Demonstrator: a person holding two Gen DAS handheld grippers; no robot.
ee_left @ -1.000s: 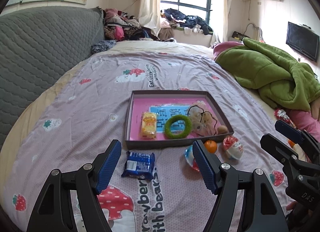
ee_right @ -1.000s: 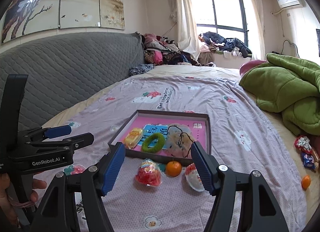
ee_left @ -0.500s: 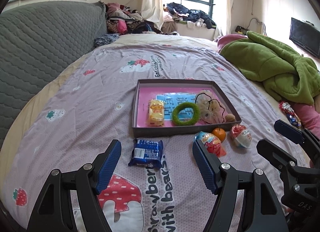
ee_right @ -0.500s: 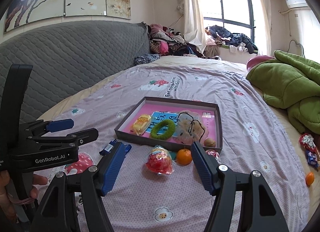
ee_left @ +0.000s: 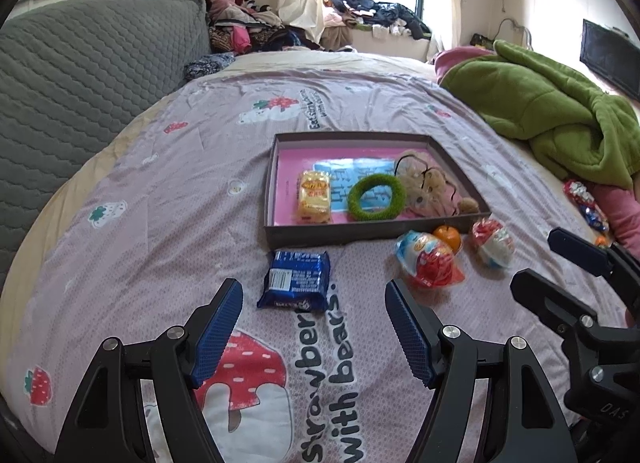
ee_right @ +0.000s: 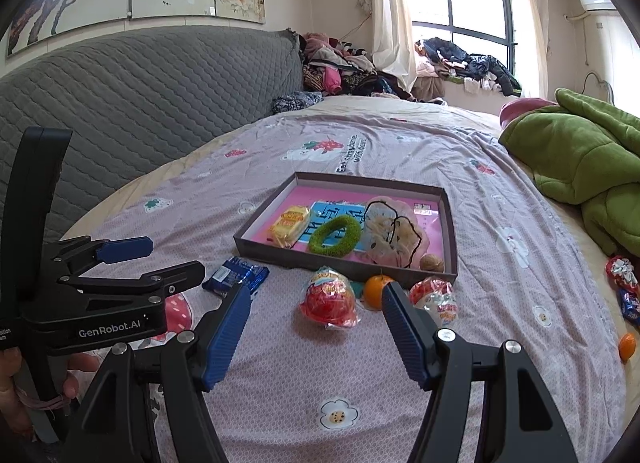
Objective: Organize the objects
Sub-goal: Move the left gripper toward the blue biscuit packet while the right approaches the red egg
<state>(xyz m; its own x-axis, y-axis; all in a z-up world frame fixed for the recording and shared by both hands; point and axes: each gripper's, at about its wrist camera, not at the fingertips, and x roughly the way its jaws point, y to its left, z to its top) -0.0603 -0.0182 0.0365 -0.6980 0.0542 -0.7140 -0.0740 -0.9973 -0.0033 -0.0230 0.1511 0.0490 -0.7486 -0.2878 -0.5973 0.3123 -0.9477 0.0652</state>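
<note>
On the bedspread (ee_left: 160, 191) the shallow tray (ee_left: 276, 199) holds, from nine o'clock to three, a snack packet (ee_left: 315, 196), a ring (ee_left: 376, 198), a soft toy (ee_left: 426, 187) and a walnut (ee_left: 468, 205). At the tray's six o'clock lies a biscuit packet (ee_left: 296, 281); toward four o'clock sit a wrapped egg (ee_left: 428, 261), a tangerine (ee_left: 448, 236) and a second egg (ee_left: 492, 243). A heaped blanket (ee_left: 552, 115) lies at two o'clock.

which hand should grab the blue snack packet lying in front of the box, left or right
Left, probably. The blue snack packet lies just ahead of the open left gripper, roughly centred between its fingers. The right gripper lines up instead with the red wrapped egg.
</note>
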